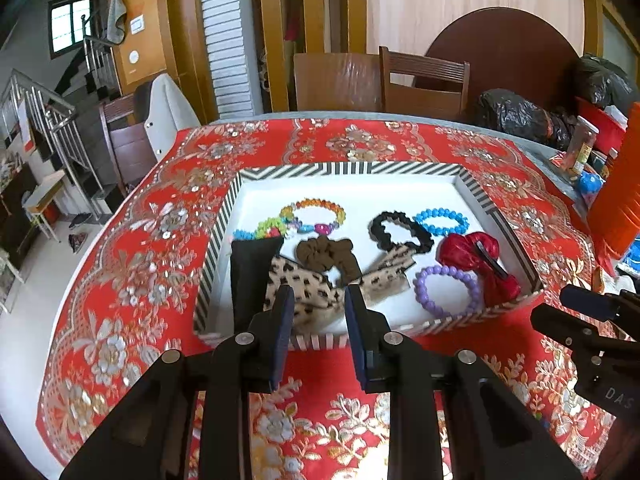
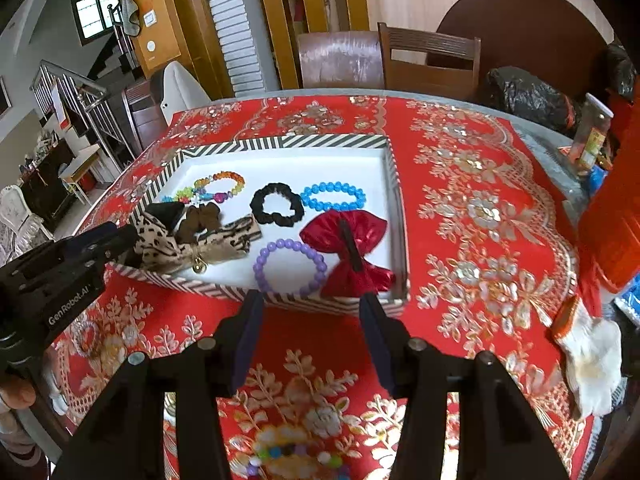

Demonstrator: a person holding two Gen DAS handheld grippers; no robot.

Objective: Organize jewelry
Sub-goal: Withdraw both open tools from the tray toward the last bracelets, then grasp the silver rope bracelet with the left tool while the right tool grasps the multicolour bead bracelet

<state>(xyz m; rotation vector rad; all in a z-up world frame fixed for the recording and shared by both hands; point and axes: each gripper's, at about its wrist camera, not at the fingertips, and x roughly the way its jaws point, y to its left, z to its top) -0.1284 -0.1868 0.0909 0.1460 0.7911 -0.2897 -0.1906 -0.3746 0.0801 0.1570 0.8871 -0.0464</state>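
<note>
A striped tray (image 1: 362, 169) (image 2: 396, 184) with a white floor holds a leopard bow (image 1: 316, 284) (image 2: 188, 246), a brown scrunchie (image 1: 328, 254), a black scrunchie (image 1: 396, 230) (image 2: 277, 203), a red bow (image 1: 480, 266) (image 2: 348, 248), purple (image 1: 446, 290) (image 2: 290, 267), blue (image 1: 442, 221) (image 2: 333, 197) and multicoloured bead bracelets (image 1: 312, 216) (image 2: 218, 186). My left gripper (image 1: 318, 300) (image 2: 120, 242) is open at the tray's near rim, over the leopard bow. My right gripper (image 2: 312, 312) (image 1: 576, 300) is open and empty just before the tray's near edge. Another bead bracelet (image 2: 292, 458) lies on the cloth below it.
A red floral cloth (image 1: 328, 412) covers the table. A white glove (image 2: 588, 364), a jar (image 2: 592, 136), an orange object (image 2: 616, 216) and black bags (image 1: 520, 116) sit at the right. Wooden chairs (image 1: 424, 80) stand behind the table.
</note>
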